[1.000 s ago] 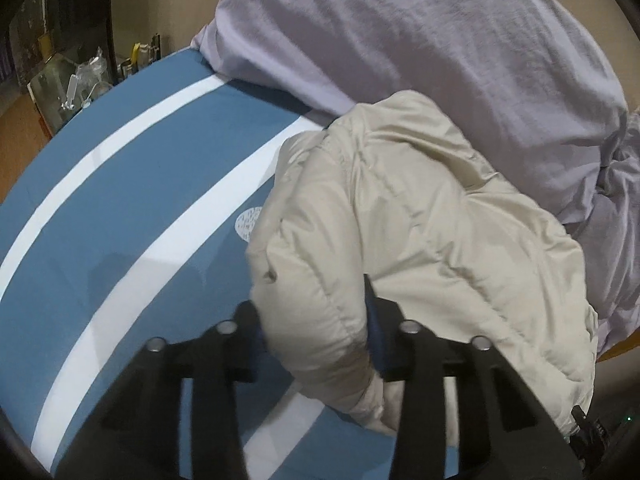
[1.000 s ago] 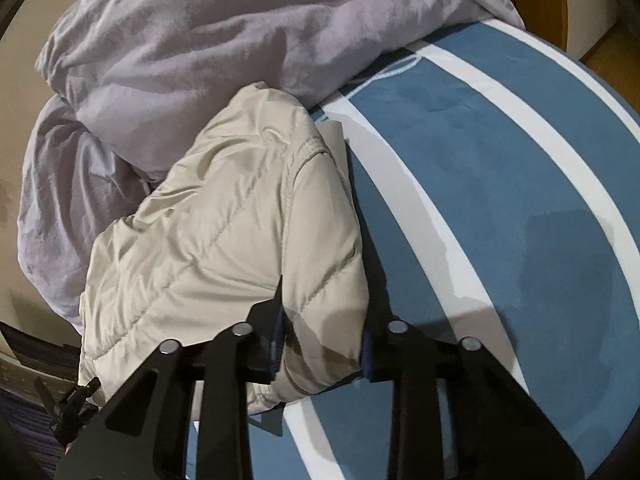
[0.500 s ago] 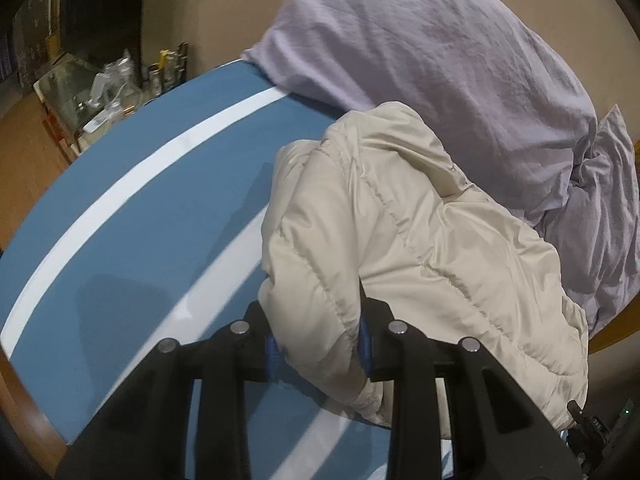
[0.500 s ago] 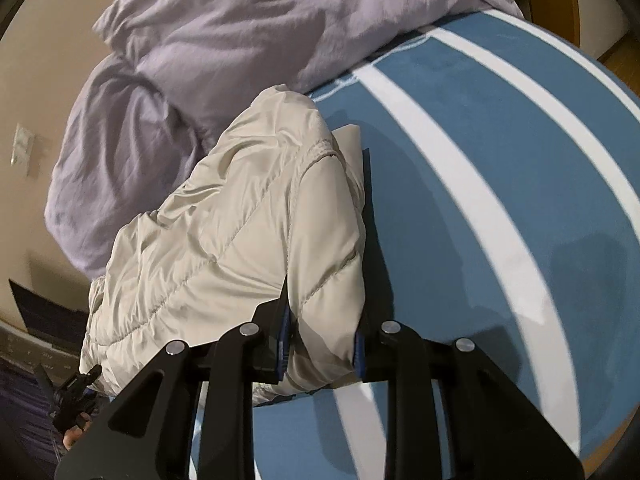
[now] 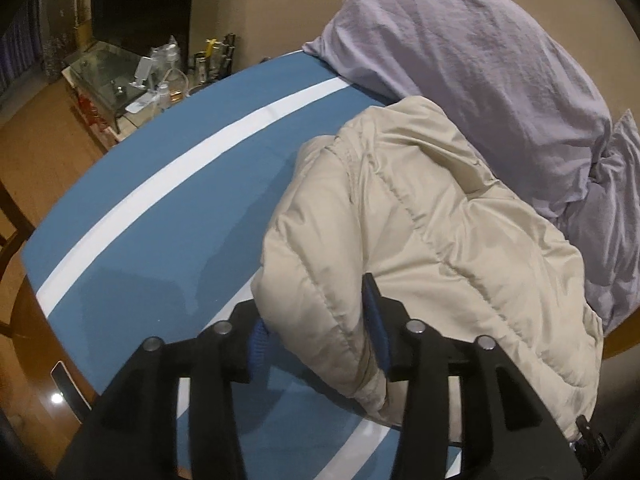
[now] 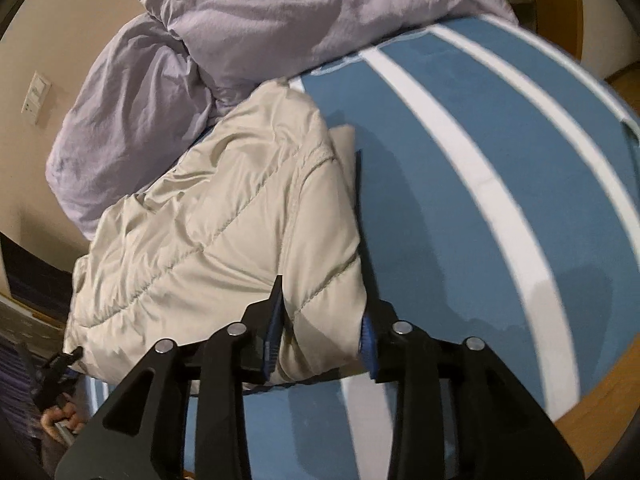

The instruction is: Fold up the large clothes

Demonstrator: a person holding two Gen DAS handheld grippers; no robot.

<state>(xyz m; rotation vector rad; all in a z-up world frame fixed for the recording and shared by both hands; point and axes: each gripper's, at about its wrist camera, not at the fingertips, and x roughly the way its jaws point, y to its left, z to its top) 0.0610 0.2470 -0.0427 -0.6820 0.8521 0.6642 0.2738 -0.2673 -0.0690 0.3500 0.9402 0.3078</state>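
Bed surface: blue cover with white stripes (image 5: 168, 184), curving across most of both views; stripes run lengthwise, wide bands of blue between. Wall behind is plain beige, with a light switch plate (image 6: 36, 98) seen in the right wrist view. Wooden floor shows past the bed's edges on both sides. Heaped at the wall end of the bed: lilac bedding (image 5: 480, 64), crumpled, two bulky masses pressed together. Resting against that bedding and lying on the cover: a cream quilted jacket (image 5: 420, 216), folded into a thick bundle, its stitched channels running diagonally. Left gripper (image 5: 320, 334) straddles the bundle's near corner, jaws opening; the right pad lies against the fabric, the left pad sits just off it, so the hold looks loosened. Right gripper (image 6: 320, 328) straddles the opposite near corner, jaws also opening, fabric bulging between the blue pads; whether they press on it I cannot tell. Beside the bed in the left wrist view: a glass-topped side table (image 5: 108, 76) crowded with small bottles (image 5: 172, 80) and clutter, dark doorway or opening behind it.
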